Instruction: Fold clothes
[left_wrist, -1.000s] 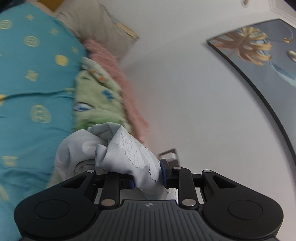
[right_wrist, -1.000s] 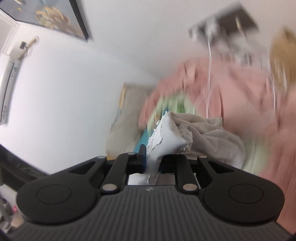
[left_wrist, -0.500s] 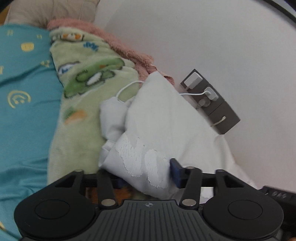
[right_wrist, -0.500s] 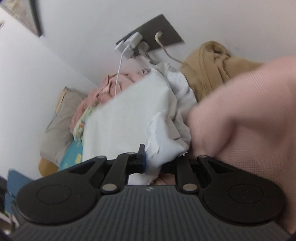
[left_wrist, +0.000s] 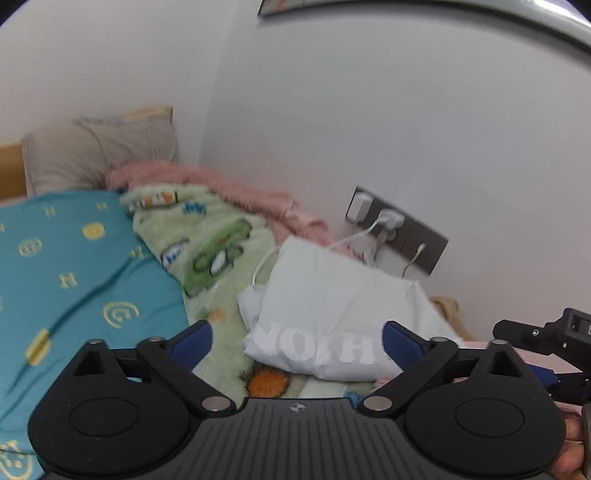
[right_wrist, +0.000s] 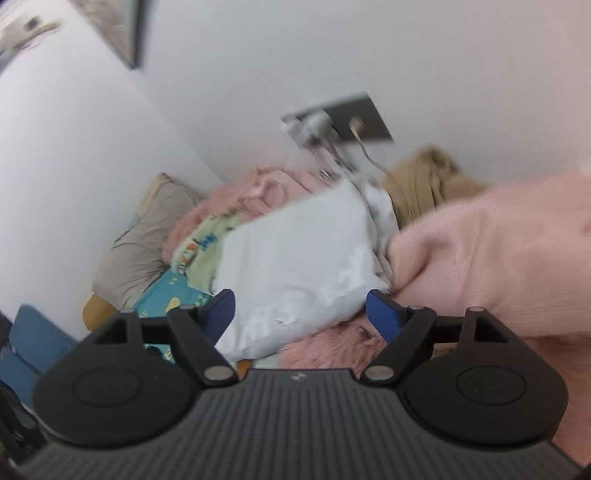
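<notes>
White garment (left_wrist: 332, 314) lay as a compact folded bundle on the bed's wall-side edge, atop the green blanket (left_wrist: 221, 258), below the outlets. Tan garment (right_wrist: 424, 177) beside it looked crumpled, so prob. more left to fold. Left claw (left_wrist: 295, 343) & right claw (right_wrist: 301, 310): both spread wide, released, hovering just short of bundle, level w/ bed.
</notes>
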